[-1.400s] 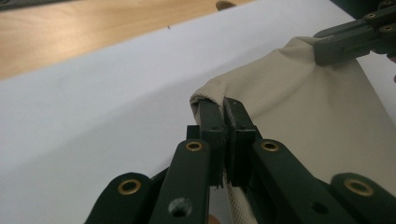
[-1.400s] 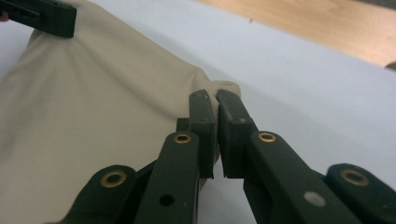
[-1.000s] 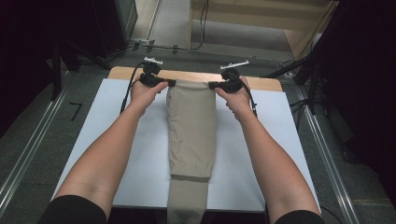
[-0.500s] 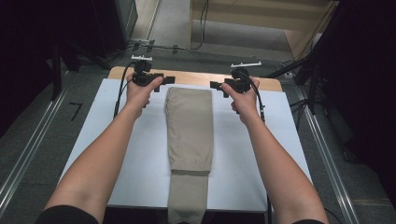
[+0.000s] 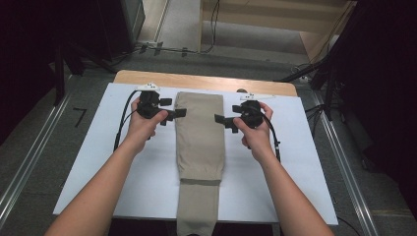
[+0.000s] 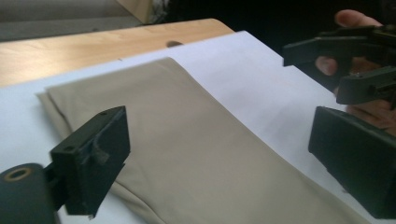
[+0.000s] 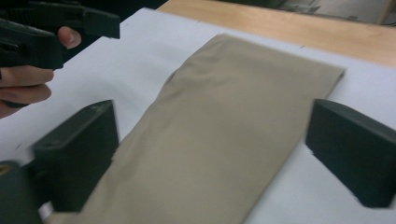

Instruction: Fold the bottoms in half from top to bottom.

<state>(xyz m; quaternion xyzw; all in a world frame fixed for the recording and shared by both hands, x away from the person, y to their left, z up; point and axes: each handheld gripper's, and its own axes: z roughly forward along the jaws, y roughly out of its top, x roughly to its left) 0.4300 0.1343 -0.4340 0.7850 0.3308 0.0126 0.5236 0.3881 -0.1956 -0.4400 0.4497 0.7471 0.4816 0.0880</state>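
Table (image 5: 78,162): white sheet over a wooden top, takes up the middle of the high view.
Trousers (image 5: 199,132): tan, folded into a long strip down the centre, bottom end hangs off the near edge.
Arms: both reach up from the bottom corners, hands angled inward, one on each side of the trousers.
Left gripper (image 5: 173,112): just beside the cloth's left edge; jaws just opened, wide apart, nothing pinched.
Right gripper (image 5: 222,121): same on the right edge; jaws just opened, gripping nothing.

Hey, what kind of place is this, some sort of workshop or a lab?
Probably a lab or recording bay, not a home: a white board on a wooden table, bare grey floor with loose cables, and metal rails alongside.
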